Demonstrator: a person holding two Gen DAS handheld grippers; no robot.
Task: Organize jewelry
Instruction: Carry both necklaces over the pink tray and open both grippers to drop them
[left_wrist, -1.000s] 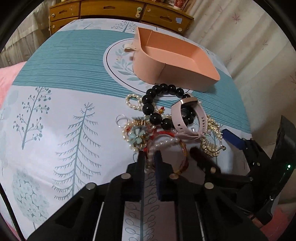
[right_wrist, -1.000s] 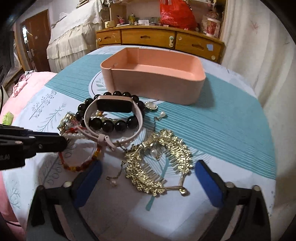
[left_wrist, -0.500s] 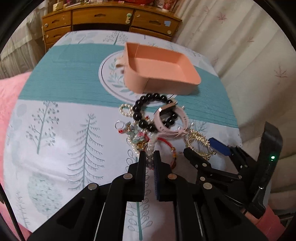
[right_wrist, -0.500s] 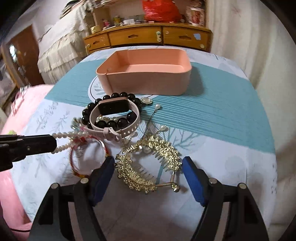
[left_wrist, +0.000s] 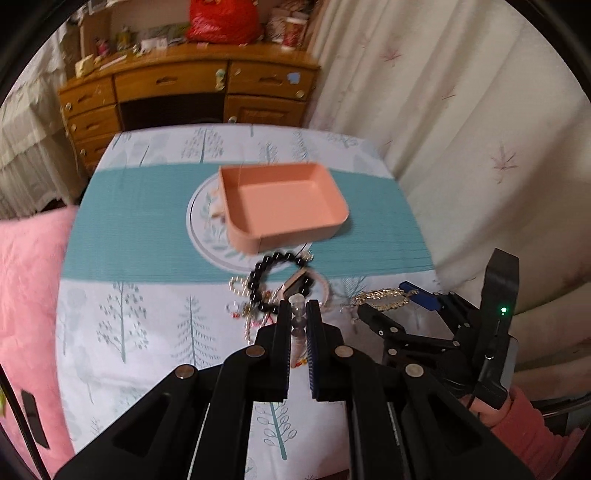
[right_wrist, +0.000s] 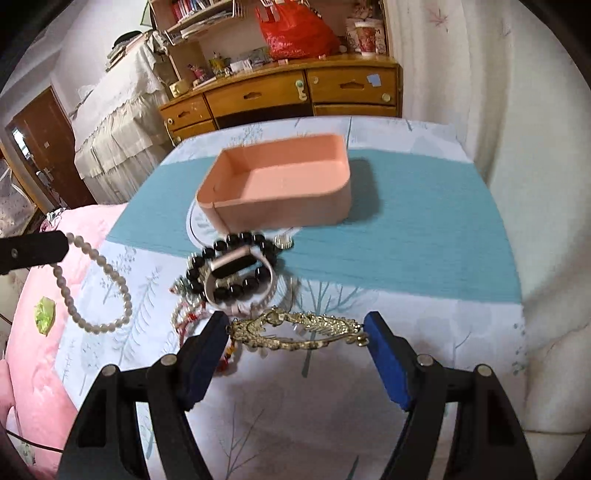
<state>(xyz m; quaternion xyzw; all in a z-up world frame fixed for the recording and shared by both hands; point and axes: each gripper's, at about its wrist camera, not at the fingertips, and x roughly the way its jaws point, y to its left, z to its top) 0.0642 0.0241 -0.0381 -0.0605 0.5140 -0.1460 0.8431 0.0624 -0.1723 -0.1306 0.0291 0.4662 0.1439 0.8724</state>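
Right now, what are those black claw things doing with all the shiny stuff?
A person is tidying jewelry with a gripper in each hand. The left gripper is shut on a pearl bracelet, which dangles in the air above the tablecloth. The right gripper is open, its fingers either side of a gold hair comb. A black bead bracelet and a pink watch lie in the pile. The pink tray behind them looks empty.

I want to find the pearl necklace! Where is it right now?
The pearl necklace hangs in the air from the shut left gripper, at the left of the right wrist view, above the tablecloth beside the jewelry pile.
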